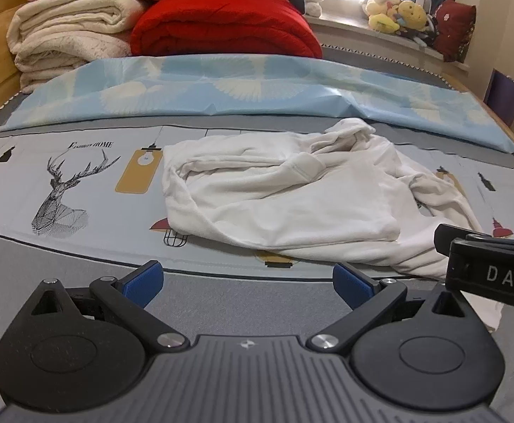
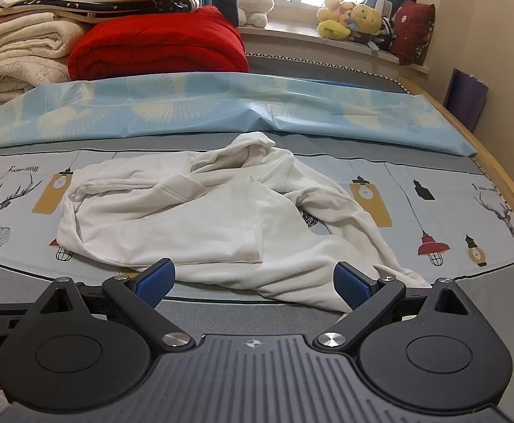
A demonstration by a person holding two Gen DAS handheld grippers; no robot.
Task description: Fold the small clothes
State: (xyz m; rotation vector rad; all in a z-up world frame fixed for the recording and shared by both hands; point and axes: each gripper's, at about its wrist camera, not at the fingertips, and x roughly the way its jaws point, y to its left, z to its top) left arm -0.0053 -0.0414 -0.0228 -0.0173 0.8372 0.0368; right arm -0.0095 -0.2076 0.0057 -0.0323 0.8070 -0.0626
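Both grippers — left gripper, right gripper — gape wide, empty, above printed bedsheet; soft, crumpled white garment lies beyond — folded red quilt behind.

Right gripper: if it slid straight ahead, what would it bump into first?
Most likely the crumpled white garment; its near edge lies just ahead, between the open fingers of the right gripper. Exact depth is unclear.
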